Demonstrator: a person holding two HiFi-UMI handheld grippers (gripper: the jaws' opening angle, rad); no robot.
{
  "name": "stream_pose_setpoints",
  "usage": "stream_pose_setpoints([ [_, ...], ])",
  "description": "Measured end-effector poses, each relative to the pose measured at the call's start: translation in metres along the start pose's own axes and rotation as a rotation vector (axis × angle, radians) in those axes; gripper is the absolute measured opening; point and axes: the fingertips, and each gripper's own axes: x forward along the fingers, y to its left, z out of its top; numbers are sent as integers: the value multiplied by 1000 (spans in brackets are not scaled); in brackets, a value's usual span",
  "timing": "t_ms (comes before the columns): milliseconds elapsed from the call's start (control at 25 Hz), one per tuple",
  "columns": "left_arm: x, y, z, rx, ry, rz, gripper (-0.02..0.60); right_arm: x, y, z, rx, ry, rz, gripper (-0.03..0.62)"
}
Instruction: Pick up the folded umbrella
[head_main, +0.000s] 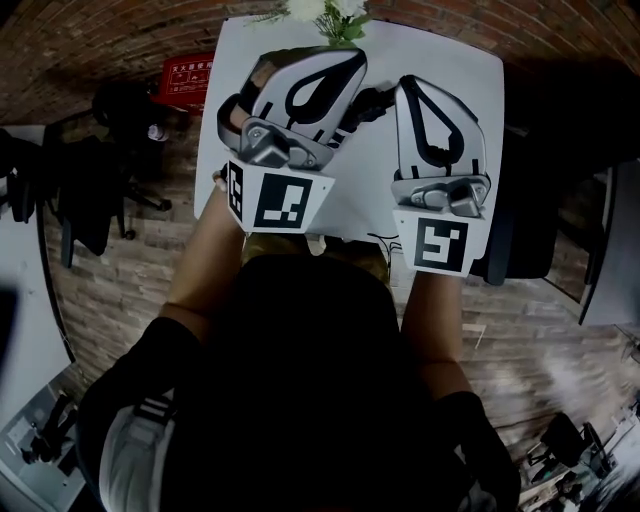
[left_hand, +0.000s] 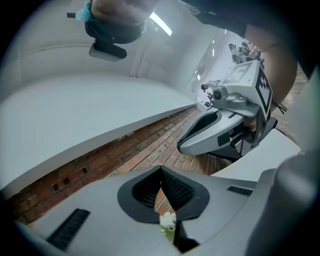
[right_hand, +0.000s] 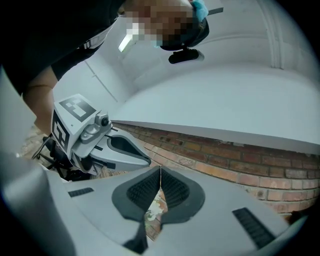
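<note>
In the head view both grippers are held over a white table (head_main: 470, 80). My left gripper (head_main: 352, 62) points away and a little right, its jaws closed together with nothing in them. My right gripper (head_main: 408, 88) is beside it, jaws also closed and empty. A dark shape (head_main: 370, 104) lies on the table between the two, mostly hidden; I cannot tell whether it is the folded umbrella. In the left gripper view the pads (left_hand: 175, 192) meet at the tip, and the right gripper (left_hand: 215, 134) shows alongside. In the right gripper view the pads (right_hand: 172, 190) meet too.
White flowers with green leaves (head_main: 330, 14) stand at the table's far edge. A red box (head_main: 186, 76) sits on the brick floor to the left, near black chairs (head_main: 90, 190). A dark chair (head_main: 522, 230) stands at the table's right. A brick wall (right_hand: 240, 155) faces the grippers.
</note>
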Motion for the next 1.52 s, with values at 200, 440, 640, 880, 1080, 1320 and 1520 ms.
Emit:
stream_pose_setpoints([
  [200,7,-14,-3,33,53,-35,11,-1,-1,-9,31,-13,25,29],
  [440,10,-13,-11,35,93,-21,11,2,-5,-18,60,-24,34,29],
  [640,11,-19,-21,-4,102,-41,11,7,-2,-27,76,-11,46,29],
  [880,16,-31,-41,-53,134,-103,11,14,-2,-34,83,8,45,29],
  [1080,25,-54,-63,-41,194,-193,11,16,-5,-46,89,33,34,29],
  [1320,29,-79,-92,-111,284,-292,16,15,-7,-59,87,70,18,29],
  [1520,30,-109,-111,-193,355,-424,128,13,-9,-70,82,95,7,29],
])
